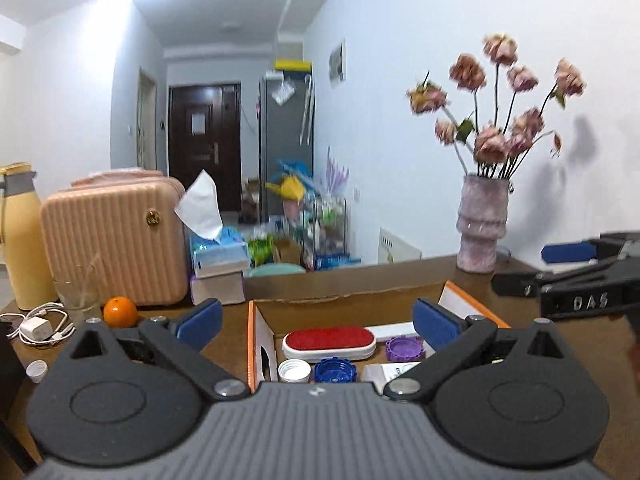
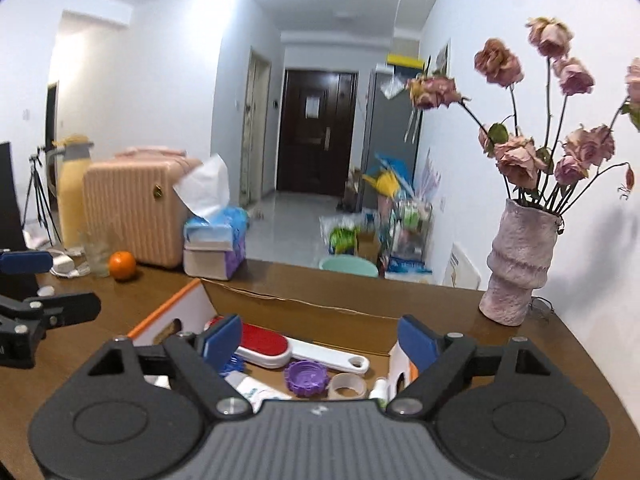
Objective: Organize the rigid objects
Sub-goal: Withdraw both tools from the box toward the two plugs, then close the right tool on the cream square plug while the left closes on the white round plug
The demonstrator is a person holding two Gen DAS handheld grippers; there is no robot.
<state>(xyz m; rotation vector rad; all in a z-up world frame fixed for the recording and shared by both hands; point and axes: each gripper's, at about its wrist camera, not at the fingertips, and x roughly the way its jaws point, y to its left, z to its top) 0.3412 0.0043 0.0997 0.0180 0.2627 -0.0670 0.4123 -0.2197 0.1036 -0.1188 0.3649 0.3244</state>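
Box (image 1: pixel 264 332): open on counter (image 2: pixel 280 280), holds lint brush (image 1: pixel 329 342), caps.
Left gripper (image 1: pixel 316 320): jaws spread, empty, above box.
Right gripper (image 2: pixel 318 338): same, tilted slightly down.

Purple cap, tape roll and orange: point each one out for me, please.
Purple cap (image 2: pixel 306 377), right wrist view, on its ridged top face.
Tape roll (image 2: pixel 347 386), right wrist view, on its near rim.
Orange (image 1: pixel 119 311), left wrist view, on the middle of its peel.
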